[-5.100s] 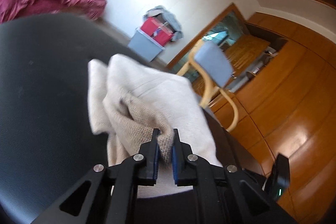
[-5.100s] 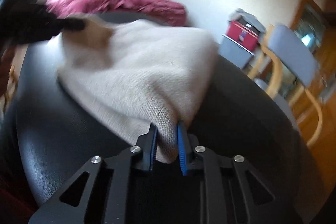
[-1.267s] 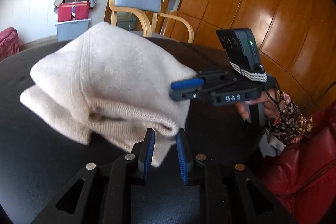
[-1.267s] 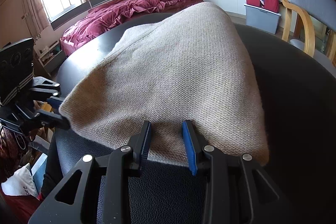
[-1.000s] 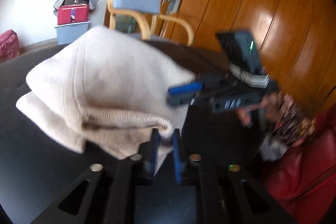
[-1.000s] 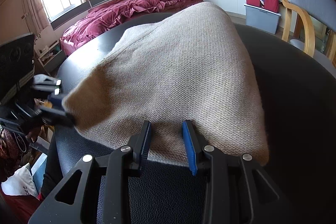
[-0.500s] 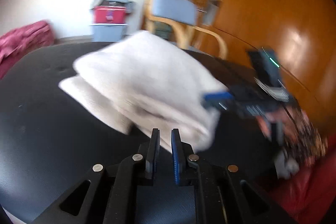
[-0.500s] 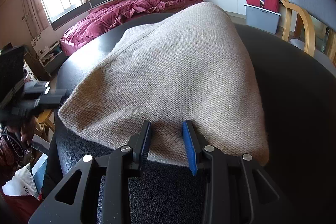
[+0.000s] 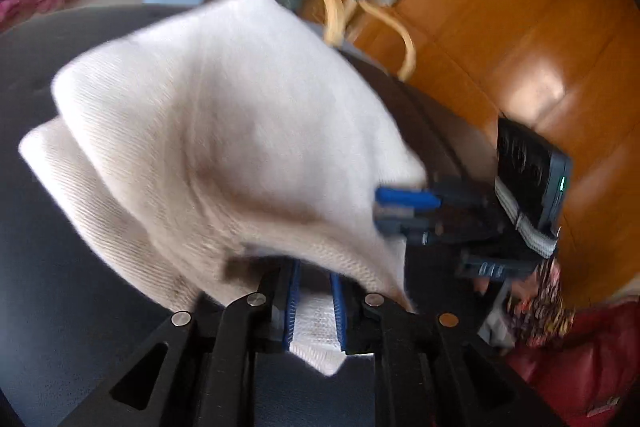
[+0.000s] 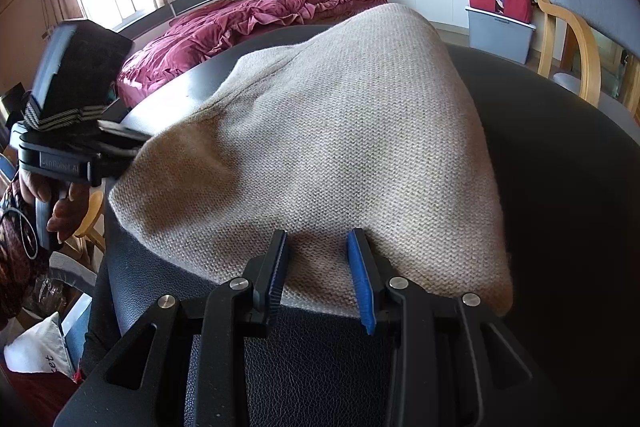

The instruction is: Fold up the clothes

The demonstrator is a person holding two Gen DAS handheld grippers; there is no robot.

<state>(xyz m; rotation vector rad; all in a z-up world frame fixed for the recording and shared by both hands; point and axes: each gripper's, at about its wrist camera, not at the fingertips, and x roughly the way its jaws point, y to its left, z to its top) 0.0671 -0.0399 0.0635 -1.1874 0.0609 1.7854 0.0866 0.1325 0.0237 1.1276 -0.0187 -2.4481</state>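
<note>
Two tongs meet the beige sweater [image 10: 340,131], folded thick on the black table [image 10: 560,167]. Left gripper [image 9: 314,297] pinches its near corner; right gripper [image 10: 320,267] is spread w/ the edge between.

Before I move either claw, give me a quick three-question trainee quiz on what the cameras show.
1. True or false: the right claw is clamped shut on the folded sweater.
2. Which surface is under the sweater? A. wooden floor; B. black leather tabletop; C. glass shelf.
3. Fill in: the bedding beyond the table is ___ in colour.
Key: 1 false, its jaws stand apart around the sweater's edge; 2 B; 3 maroon.
</note>
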